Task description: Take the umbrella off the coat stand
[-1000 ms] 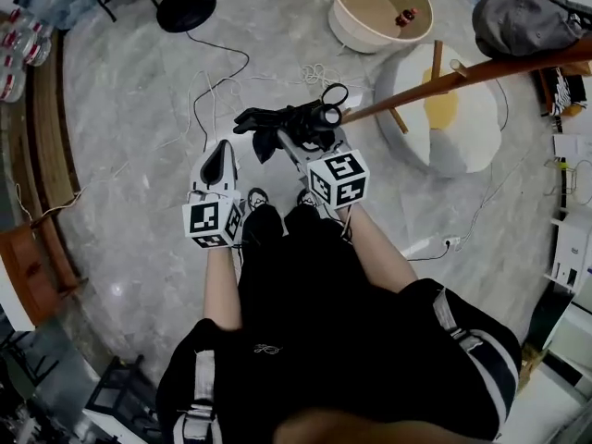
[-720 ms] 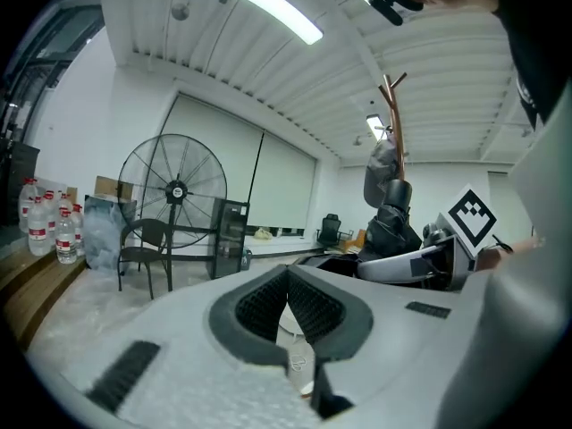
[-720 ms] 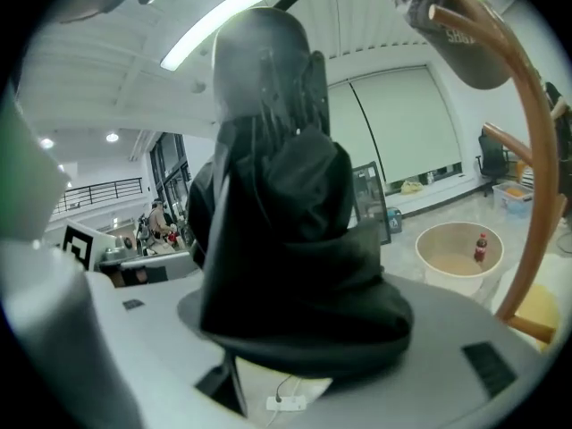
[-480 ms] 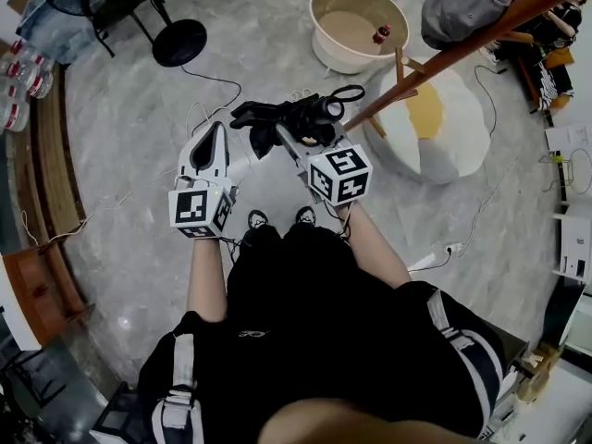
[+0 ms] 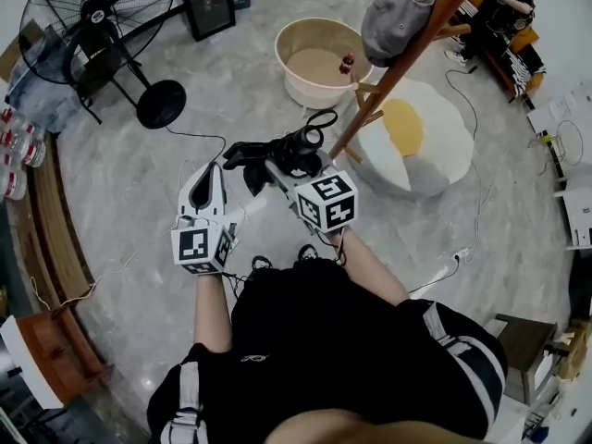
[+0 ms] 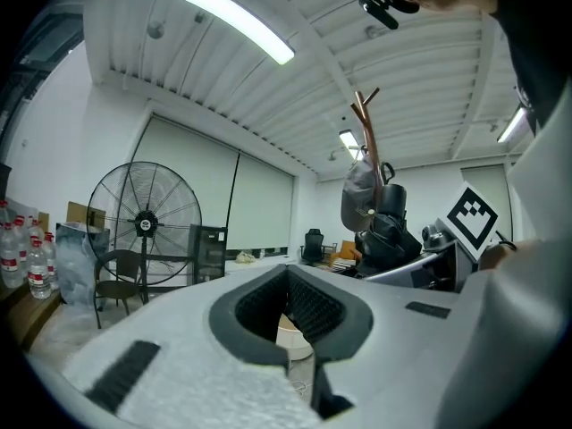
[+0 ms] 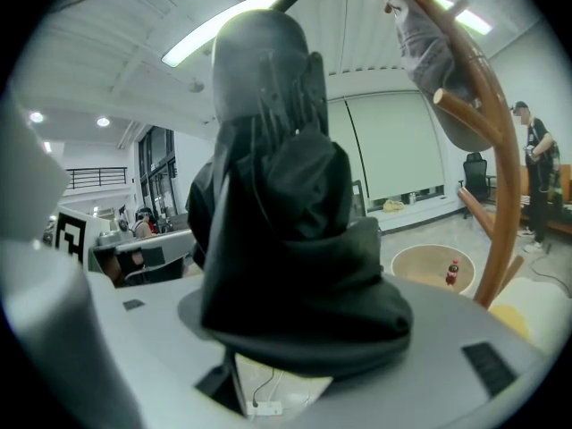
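Note:
My right gripper (image 5: 285, 166) is shut on a folded black umbrella (image 5: 252, 152), which lies crosswise in the jaws with its strap loop (image 5: 321, 118) toward the coat stand. The wooden coat stand (image 5: 398, 63) rises to the right with a grey bag (image 5: 393, 21) hanging on it. In the right gripper view the umbrella (image 7: 286, 239) fills the middle and the stand (image 7: 500, 177) is off to its right, apart from it. My left gripper (image 5: 211, 172) is beside the umbrella on the left, shut and holding nothing. From the left gripper (image 6: 288, 351) view the umbrella (image 6: 389, 235) shows at right.
A beige tub (image 5: 287, 49) with a small red bottle (image 5: 347, 63) sits beyond the stand. A white and yellow rug (image 5: 421, 160) lies under it. A large floor fan (image 5: 92, 26) stands at the far left. Cables trail over the floor, and a person (image 5: 504, 7) sits at the top right.
Both grippers have risen, with the umbrella still in the right one. The head view has swung, so the fan and more of the room now show.

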The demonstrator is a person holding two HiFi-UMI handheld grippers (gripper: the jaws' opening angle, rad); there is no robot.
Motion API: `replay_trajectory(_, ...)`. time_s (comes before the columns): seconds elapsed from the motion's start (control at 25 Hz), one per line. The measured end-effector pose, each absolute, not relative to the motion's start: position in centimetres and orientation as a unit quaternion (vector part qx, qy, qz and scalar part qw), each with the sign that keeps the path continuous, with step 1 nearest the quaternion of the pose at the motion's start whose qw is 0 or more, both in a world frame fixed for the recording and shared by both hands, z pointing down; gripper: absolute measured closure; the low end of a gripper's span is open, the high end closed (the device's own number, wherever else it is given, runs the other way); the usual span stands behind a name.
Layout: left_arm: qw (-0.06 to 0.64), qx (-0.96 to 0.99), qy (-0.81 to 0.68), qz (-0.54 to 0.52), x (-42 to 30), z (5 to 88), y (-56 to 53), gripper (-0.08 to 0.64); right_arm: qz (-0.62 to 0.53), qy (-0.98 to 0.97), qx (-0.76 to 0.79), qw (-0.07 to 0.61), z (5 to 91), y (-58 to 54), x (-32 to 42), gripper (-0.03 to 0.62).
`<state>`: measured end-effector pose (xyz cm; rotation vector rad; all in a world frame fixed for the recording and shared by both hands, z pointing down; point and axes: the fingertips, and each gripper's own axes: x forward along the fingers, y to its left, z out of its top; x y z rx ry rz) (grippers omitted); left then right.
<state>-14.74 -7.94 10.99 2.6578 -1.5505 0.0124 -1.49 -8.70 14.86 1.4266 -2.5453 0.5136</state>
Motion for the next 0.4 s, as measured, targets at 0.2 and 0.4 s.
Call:
replay_trajectory(0.2,0.031,0.875,-0.484,0.002,-12.7,11.0,-7.7,0.560,0.170,-0.848,0.493,0.092,14.9,-8.4,0.0,0.316)
replay_trajectory(0.4,0.034,0.879,-0.476,0.005,-11.8,11.5,-7.4,0.560,0.170,-0.846,0.497,0.094,15.0,-8.1,0.6,0.316)
